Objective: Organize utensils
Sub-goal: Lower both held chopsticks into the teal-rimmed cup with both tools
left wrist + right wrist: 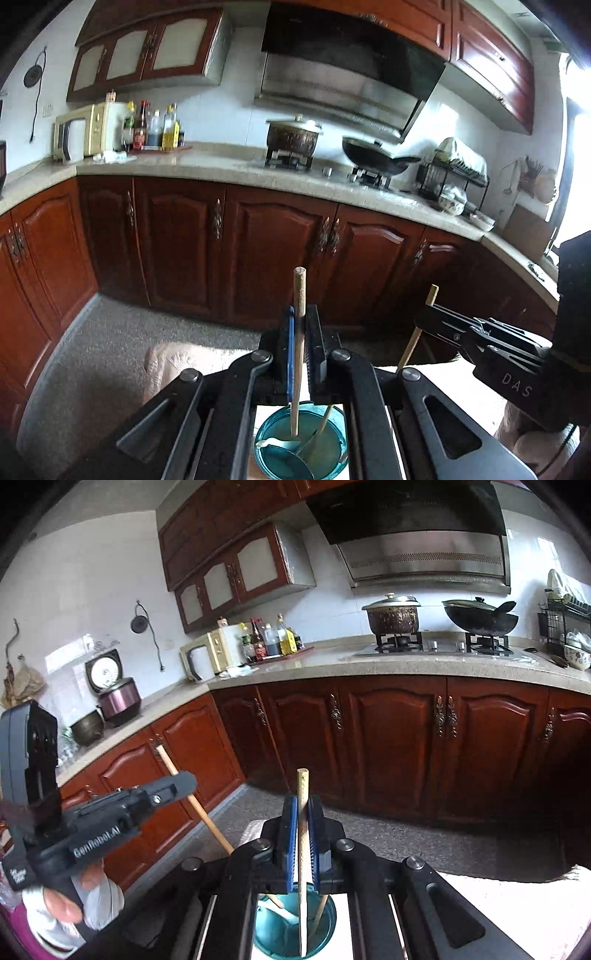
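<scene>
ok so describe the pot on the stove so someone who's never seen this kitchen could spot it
Find the steel range hood on the back wall; under it the gas stove has two burners. The pot sits on the left one: tall, straight-sided, brown and stained, with a glass lid, unlike the shallow black wok beside it.

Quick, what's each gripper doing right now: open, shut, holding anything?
Left gripper: shut on a wooden chopstick, its lower end over the teal cup.
Right gripper: shut on another wooden chopstick, also above that cup.

Your 2 chopsticks (298,332) (303,842) stand above the cup (301,446); a spoon (280,441) lies in it, right hand-held gripper (424,321) beside.
</scene>
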`<state>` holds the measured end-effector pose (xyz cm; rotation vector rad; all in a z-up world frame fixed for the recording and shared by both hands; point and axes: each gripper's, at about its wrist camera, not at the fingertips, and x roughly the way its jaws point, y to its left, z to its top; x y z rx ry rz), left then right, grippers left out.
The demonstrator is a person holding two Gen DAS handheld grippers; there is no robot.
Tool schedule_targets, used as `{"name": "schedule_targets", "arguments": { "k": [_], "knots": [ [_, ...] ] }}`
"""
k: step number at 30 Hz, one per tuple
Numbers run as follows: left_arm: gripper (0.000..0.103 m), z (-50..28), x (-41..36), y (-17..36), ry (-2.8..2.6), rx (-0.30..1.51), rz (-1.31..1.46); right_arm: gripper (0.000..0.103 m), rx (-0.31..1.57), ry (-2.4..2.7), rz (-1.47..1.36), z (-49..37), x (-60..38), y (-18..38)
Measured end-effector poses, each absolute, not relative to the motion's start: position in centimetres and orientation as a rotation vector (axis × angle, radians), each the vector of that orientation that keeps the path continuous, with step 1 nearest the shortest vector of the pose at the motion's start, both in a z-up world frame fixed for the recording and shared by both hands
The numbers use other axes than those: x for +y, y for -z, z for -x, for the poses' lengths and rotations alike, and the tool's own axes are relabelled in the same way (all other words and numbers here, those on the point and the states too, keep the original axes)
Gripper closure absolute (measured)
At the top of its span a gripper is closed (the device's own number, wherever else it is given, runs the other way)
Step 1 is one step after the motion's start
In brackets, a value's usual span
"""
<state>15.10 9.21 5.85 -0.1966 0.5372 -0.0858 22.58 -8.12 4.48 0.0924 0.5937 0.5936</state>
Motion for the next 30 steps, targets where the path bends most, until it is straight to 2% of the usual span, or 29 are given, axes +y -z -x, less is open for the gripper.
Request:
{"name": "schedule_targets", "arguments": {
  "k": [9,18,25,28,30],
  "knots": [
    [0.098,-17.4,9.2,0.2,0.065,0.634,0.219,0.096,0.688,-0.586,-0.091,-24.8,-7.1,1.3],
    [0.098,-17.6,7.9,2.9,0.066,0.706,0.196,0.096,0.804,-0.586,-0.115,-25.1,-7.9,6.2],
    [0.097,-17.1,7.7,3.3,0.06,0.744,0.199,0.086,0.843,-0.589,-0.134,-25.0,-8.8,7.3],
    [0.089,-16.8,7.7,3.1,0.058,0.748,0.199,0.085,0.846,-0.592,-0.14,-24.6,-9.3,7.3],
    [0.071,-16.3,7.7,3.0,0.062,0.747,0.208,0.084,0.85,-0.588,-0.137,-24.2,-9.7,7.4]
  ]
}}
